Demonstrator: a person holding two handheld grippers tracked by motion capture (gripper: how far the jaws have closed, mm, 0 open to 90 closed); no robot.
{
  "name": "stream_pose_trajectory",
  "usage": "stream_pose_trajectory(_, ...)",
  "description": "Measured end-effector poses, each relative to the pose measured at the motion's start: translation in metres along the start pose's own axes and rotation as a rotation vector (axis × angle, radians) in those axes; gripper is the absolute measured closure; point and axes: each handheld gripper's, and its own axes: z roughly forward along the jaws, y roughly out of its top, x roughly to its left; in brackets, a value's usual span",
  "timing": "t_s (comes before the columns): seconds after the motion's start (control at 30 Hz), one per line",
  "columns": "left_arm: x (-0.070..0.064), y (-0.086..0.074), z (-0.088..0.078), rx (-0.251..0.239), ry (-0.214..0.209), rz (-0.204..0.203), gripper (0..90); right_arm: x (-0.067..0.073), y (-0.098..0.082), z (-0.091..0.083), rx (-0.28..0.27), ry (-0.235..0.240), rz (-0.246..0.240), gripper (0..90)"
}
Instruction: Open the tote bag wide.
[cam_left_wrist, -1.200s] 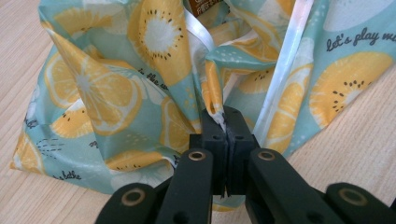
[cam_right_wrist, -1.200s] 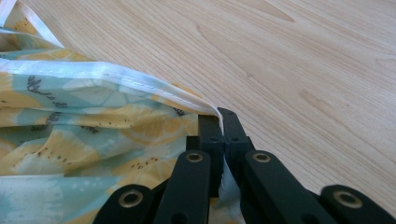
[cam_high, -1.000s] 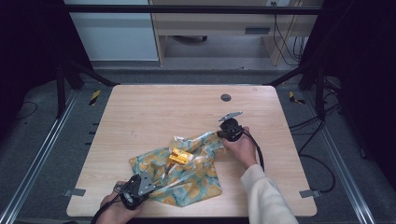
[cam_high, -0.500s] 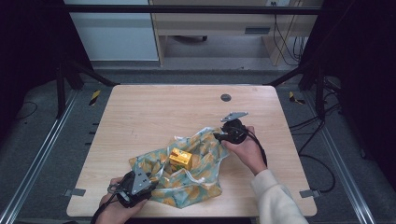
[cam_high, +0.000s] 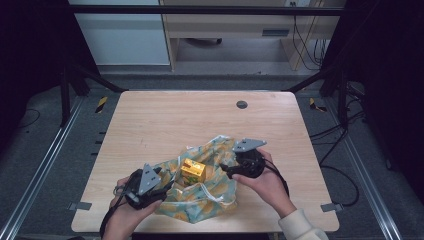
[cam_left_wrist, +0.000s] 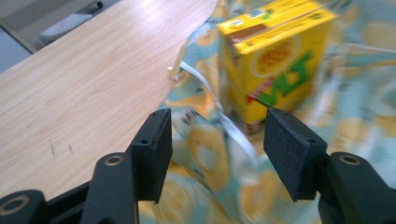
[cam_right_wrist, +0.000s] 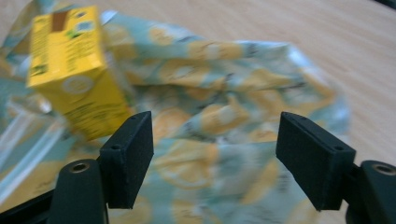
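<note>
left gripper (cam_high: 162, 191): jaws apart, just been opening, nothing pinched, at bag's near-left edge | right gripper (cam_high: 223, 171): jaws apart, just been opening, empty, at bag's right side | yellow carton (cam_high: 193, 171): upright on patterned bag (cam_high: 210, 197), near front of table (cam_high: 165, 120), between grippers

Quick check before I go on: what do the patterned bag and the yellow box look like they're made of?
The patterned bag looks like thin, soft fabric or coated cloth: it crumples into loose folds and shows a slight sheen, with pale strap handles. Which of the two I cannot tell. The yellow box looks like printed, glossy carton board, judging by its crisp straight edges, flat faces and printed graphics, probably a drink carton.
</note>
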Motion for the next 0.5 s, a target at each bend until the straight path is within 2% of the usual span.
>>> stream_pose_trajectory(0.07,0.006,0.003,0.012,0.034,0.002,0.017,41.6,0.011,-0.004,0.008,0.012,0.020,-0.024,25.5)
stream_pose_trajectory(0.1,0.008,0.003,0.016,0.043,0.014,0.021,41.6,0.011,-0.004,0.008,0.012,0.020,-0.024,25.5)
stream_pose_trajectory(0.2,0.013,-0.002,0.026,0.049,0.009,0.000,41.2,0.013,-0.006,0.018,0.034,0.033,-0.030,23.5)
stream_pose_trajectory(0.23,0.011,-0.005,0.030,0.064,0.003,-0.014,41.2,0.012,-0.007,0.021,0.042,0.033,-0.030,22.6)
stream_pose_trajectory(0.3,0.009,-0.012,0.035,0.093,-0.010,-0.010,41.3,0.013,-0.008,0.026,0.052,0.037,-0.016,20.0)
stream_pose_trajectory(0.33,0.007,-0.015,0.038,0.110,-0.015,-0.002,44.3,0.016,-0.009,0.030,0.068,0.044,-0.004,17.0)
stream_pose_trajectory(0.4,0.006,-0.019,0.041,0.126,-0.024,0.004,46.7,0.020,-0.011,0.031,0.067,0.050,-0.006,16.8)
stream_pose_trajectory(0.5,0.005,-0.022,0.042,0.140,-0.036,0.011,55.6,0.030,-0.020,0.034,0.099,0.063,-0.035,15.5)
